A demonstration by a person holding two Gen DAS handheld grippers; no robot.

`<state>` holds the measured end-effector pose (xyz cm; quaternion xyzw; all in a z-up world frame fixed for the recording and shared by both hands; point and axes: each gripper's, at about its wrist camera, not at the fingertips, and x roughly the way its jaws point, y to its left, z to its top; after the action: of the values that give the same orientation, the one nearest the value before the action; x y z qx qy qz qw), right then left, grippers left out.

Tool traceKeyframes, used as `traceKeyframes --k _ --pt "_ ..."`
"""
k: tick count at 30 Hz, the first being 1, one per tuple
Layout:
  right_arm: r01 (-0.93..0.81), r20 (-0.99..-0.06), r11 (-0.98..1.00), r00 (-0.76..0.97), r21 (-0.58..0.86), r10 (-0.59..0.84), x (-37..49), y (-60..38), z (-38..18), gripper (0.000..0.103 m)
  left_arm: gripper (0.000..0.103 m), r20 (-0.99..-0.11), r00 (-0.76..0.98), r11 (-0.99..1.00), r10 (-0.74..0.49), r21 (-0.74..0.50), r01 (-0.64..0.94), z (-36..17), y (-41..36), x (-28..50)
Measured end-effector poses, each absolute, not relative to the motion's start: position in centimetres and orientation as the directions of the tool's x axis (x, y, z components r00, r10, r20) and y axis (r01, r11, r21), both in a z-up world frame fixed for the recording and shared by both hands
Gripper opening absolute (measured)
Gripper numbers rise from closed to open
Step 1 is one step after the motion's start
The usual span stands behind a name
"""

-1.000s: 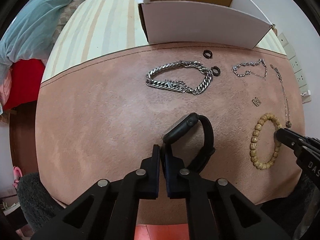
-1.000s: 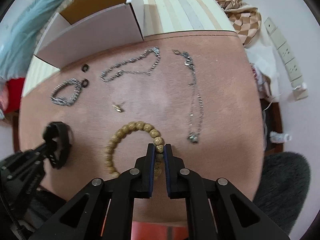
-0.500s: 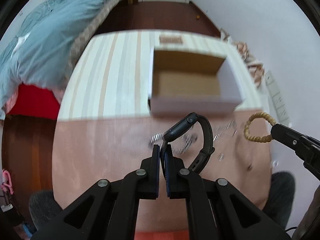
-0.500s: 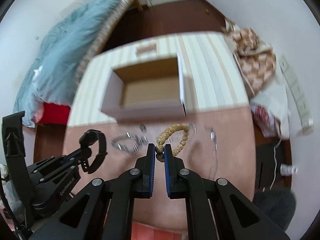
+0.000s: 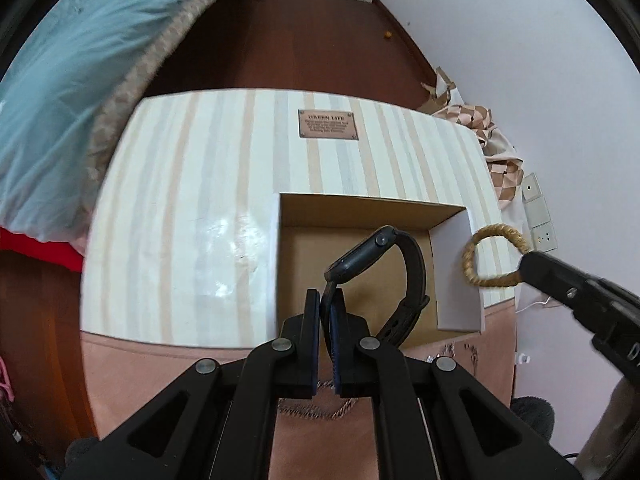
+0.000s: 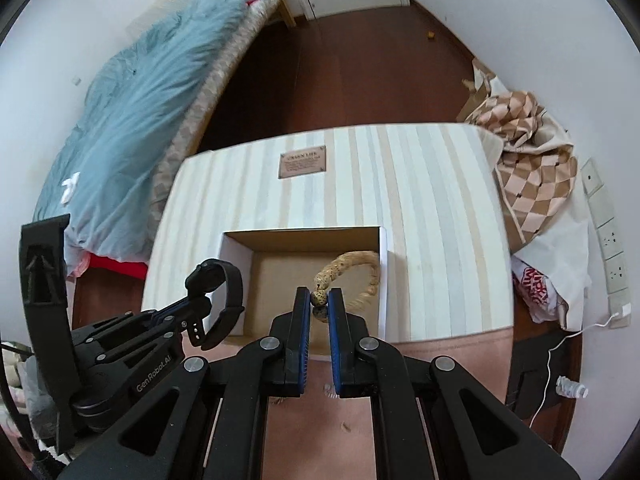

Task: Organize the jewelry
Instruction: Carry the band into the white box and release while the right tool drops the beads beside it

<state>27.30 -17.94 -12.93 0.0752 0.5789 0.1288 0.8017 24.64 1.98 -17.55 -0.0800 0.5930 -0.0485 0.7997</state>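
My left gripper [image 5: 325,300] is shut on the strap of a black smartwatch [image 5: 362,259], which hangs in the air over the open white cardboard box [image 5: 456,280]. My right gripper [image 6: 319,298] is shut on a tan wooden bead bracelet [image 6: 352,270], also lifted, above the right part of the same box [image 6: 236,256]. In the left wrist view the bracelet [image 5: 492,256] hangs just past the box's right wall. From the right wrist view the watch [image 6: 218,292] and the left gripper's fingers [image 6: 188,306] are at the left of the box. The box floor is bare brown card.
The box stands on a striped tabletop [image 5: 192,220] with a brown plaque [image 5: 328,125]. A pink mat [image 5: 160,376] covers the near part, with silver chains [image 5: 456,350] partly hidden under my fingers. A bed with a blue blanket [image 6: 132,128] is at left, checkered cloth [image 6: 532,160] at right.
Both grippers have lifted their pieces off the pink mat and carried them forward and up, from over the mat to over the box. The loose chains have dropped to the bottom of the views.
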Motion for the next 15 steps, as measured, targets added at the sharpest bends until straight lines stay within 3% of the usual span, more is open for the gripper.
traceKeyframes --k 6,8,9,10,11,13,15 --pt "-0.115 -0.915 0.94 0.218 0.323 0.341 29.8 -18.0 -15.5 0.01 0.013 -0.956 0.233 0.979 -0.18 -0.198 -0.055 -19.1 2.0 27.1" --pt "-0.113 -0.922 0.938 0.177 0.328 0.344 30.3 -17.9 -16.4 0.011 0.03 -0.959 0.236 0.983 -0.154 -0.173 -0.063 -18.9 2.1 27.5" --pt "-0.112 -0.926 0.938 0.16 0.327 0.342 30.4 -17.9 -16.7 0.012 0.063 -0.96 0.248 0.986 -0.131 -0.152 -0.065 -18.6 2.1 27.6" --pt "-0.109 -0.928 0.938 0.147 0.33 0.343 30.6 -18.0 -17.0 0.021 0.094 -0.958 0.257 0.987 -0.124 -0.145 -0.068 -18.4 2.2 27.7" --pt "-0.107 -0.929 0.939 0.146 0.328 0.341 30.6 -18.2 -17.1 0.038 0.1 -0.954 0.274 0.987 -0.119 -0.144 -0.072 -17.9 2.4 27.7" --pt "-0.095 -0.931 0.944 0.156 0.317 0.329 30.3 -18.6 -17.1 0.057 0.1 -0.949 0.292 0.987 -0.118 -0.145 -0.074 -17.3 2.7 27.7" --pt "-0.081 -0.934 0.948 0.163 0.308 0.318 30.0 -19.2 -16.9 0.06 0.1 -0.949 0.302 0.989 -0.09 -0.12 -0.083 -16.7 2.9 27.5"
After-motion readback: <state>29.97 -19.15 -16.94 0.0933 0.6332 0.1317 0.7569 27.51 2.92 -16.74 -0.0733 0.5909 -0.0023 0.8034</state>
